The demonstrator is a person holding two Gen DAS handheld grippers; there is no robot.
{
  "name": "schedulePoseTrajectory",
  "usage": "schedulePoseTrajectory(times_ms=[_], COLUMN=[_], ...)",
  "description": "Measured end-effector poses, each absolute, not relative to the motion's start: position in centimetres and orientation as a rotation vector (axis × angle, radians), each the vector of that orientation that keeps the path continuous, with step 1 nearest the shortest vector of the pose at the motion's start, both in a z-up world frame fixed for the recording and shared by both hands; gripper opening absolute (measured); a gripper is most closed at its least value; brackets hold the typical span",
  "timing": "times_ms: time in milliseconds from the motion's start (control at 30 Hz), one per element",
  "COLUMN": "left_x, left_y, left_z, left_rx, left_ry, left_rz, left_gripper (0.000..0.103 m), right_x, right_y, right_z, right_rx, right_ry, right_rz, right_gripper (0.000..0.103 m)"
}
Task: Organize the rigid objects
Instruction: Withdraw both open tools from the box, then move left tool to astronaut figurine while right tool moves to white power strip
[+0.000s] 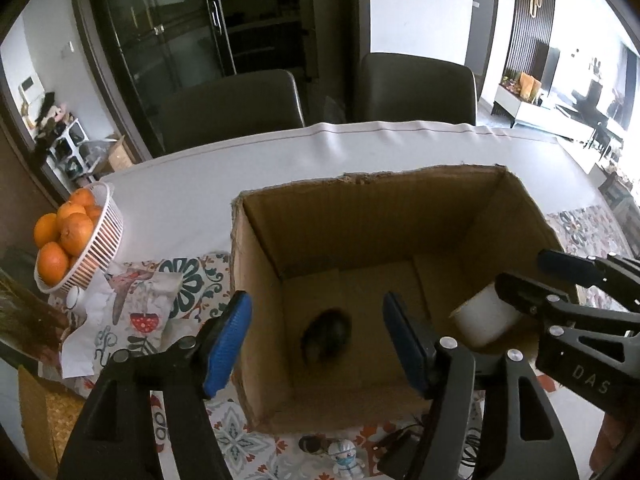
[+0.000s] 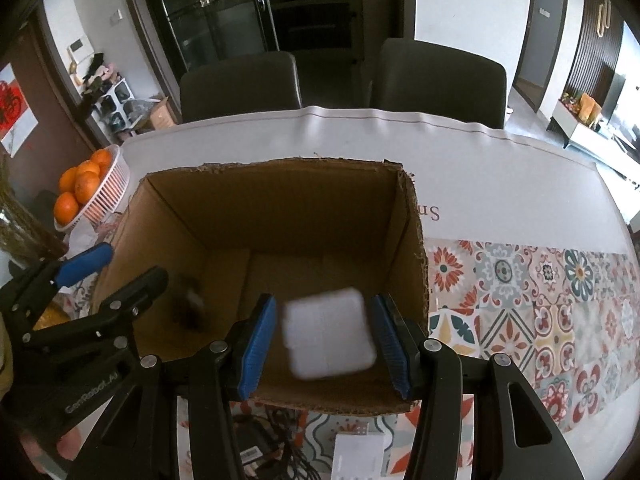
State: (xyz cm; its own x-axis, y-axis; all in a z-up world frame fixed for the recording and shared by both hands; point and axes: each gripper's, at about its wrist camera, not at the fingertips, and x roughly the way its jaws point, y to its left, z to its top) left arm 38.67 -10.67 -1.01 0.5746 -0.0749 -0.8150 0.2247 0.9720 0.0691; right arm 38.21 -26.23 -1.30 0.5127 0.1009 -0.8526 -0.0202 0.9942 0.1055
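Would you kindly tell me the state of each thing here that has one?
Cardboard box: upright, top open.
Dark object: inside the box, blurred.
Left gripper: open, empty.
Right gripper: around white block; grip unclear.
White block: blurred, over the box.
White basket: holds oranges.

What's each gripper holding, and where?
Left gripper: nothing. Right gripper: blurred white rounded-square block sits between its pads, at its sides; contact unclear.

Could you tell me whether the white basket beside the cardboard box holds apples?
No, the white basket left of the cardboard box is heaped with oranges.
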Motion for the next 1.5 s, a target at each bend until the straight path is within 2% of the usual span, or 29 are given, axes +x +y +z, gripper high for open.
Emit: schedulePoseTrajectory(times_ms=[367, 800, 1200, 1500], left_x=[36.0, 31.2, 28.0, 26.9], left_y=[-10.5, -9.6, -9.2, -9.1], left_z=[0.6, 3.7, 2.6, 0.7], left_rx=[0.165, 0.129, 0.141, 0.131], left_ry=[0.887, 0.772, 0.858, 0.931], left_rz=[-0.192, -0.194, -0.182, -0.181], left_gripper=[0.068, 0.09, 0.09, 0.085], right_x=[35.8, 31.0, 28.2, 27.1], right_y=[-26.6, -26.2, -26.4, -26.2], right_z=[0.1, 3.6, 2.2, 0.4], right_rx=[0.086, 0.06, 0.081, 0.091], right_ry=[0.954, 0.824, 0.895, 0.989], right_rz=[0.031, 0.002, 0.014, 0.006], right_gripper=[0.052, 0.054, 0.054, 0.054])
